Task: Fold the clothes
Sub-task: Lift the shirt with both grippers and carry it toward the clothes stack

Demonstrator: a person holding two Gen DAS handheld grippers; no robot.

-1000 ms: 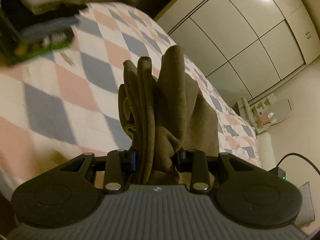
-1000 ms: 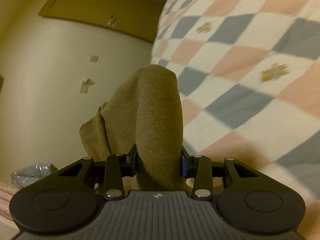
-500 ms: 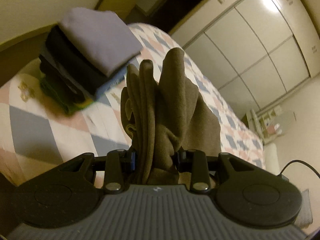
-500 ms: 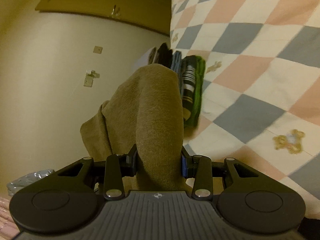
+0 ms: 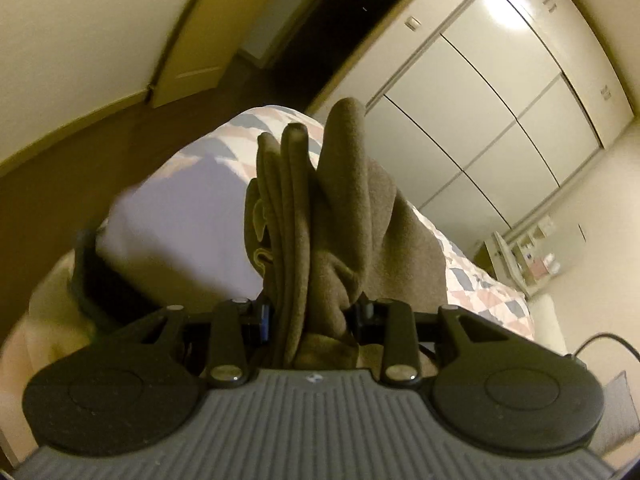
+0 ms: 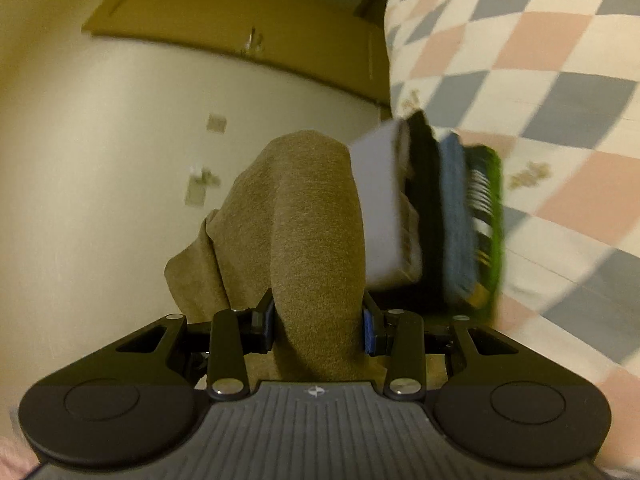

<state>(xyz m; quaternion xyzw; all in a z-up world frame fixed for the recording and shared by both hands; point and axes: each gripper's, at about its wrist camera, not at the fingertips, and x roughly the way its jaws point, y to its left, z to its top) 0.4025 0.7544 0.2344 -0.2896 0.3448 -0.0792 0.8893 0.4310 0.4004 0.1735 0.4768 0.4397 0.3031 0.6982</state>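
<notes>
- The bed with its checked cover of pink, grey-blue and cream is the largest thing. In the right wrist view the cover fills the upper right, and its edge drops to the pale floor on the left. Most of the cover shown there is bare.
- Beyond the far end of the bed in the left wrist view stands a wall of pale wardrobe doors. A dark doorway lies left of them, past the bed's corner.
- A stack of folded clothes lies on the bed near its edge. The layers are lavender, black, blue and green with stripes. In the left wrist view the lavender top layer is close below the gripper and is blurred.
- The left gripper points downward over the stack and pinches a bunch of the brown garment. Several thick folds stand up between its jaws.
- The right gripper points more level, just beside the stack at the bed's edge. Its jaws are pressed on a rounded fold of the same brown garment.
- The brown cloth looks soft and fleecy. One loose corner hangs to the left of the right gripper, away from the bed.
</notes>
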